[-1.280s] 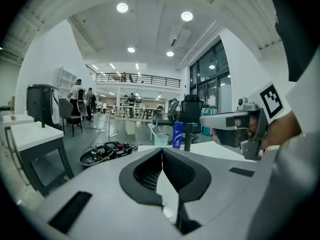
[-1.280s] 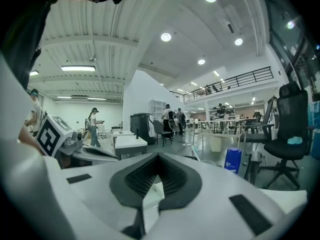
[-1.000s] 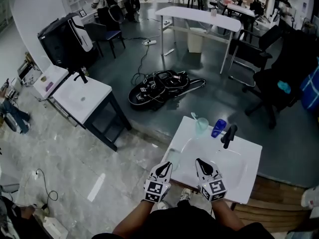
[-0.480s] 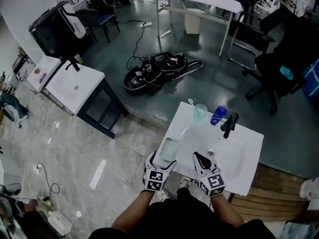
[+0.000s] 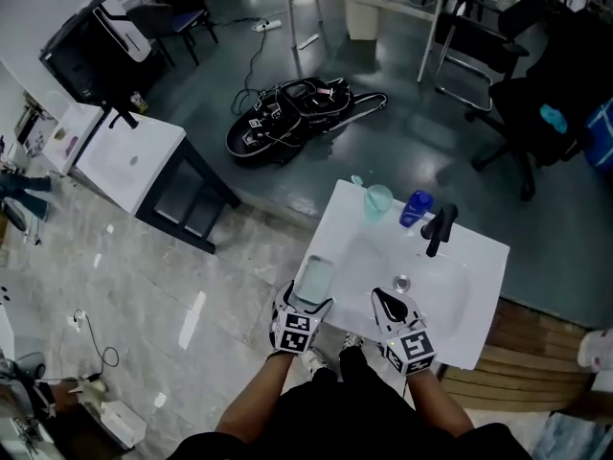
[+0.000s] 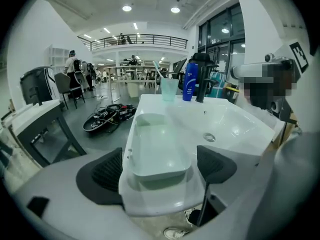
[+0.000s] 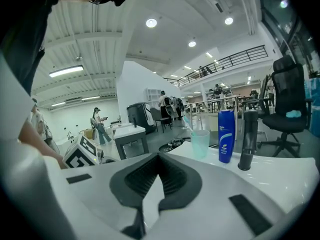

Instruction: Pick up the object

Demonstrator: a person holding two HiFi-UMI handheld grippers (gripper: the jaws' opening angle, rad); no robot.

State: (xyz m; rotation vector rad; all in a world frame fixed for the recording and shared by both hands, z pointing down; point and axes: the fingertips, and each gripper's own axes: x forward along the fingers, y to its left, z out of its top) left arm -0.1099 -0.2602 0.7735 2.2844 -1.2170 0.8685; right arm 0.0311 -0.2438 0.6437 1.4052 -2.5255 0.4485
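On the white basin point(image 5: 484, 257) in front of you: one pale green tray point(image 6: 157, 151), one clear cup point(image 5: 378, 199), one blue bottle point(image 5: 416, 209), one black tap point(image 5: 439, 230) and one drain point(image 5: 401, 283). Two grippers work over it.

The tray, the thing to pick up, lies along the basin's left edge, close to the front-left corner. Your left gripper point(image 5: 305, 305) tilts down over that corner. Its jaws have just been opening and now stand wide, one pad on each side of the tray's near end, neither pressing on it.

Your right gripper point(image 5: 385, 301) sits over the basin's front edge, pointing nearly level toward the tap. Its jaws are closed together with nothing between them. Both your forearms reach in from below the front edge.

The cup, bottle and tap stand in a row along the far edge, the cup leftmost. The basin stands where pale marbled flooring meets a dark floor. A second basin unit point(image 5: 129, 166) stands well off to the left, and a heap of cables point(image 5: 287, 113) lies on the dark floor beyond.
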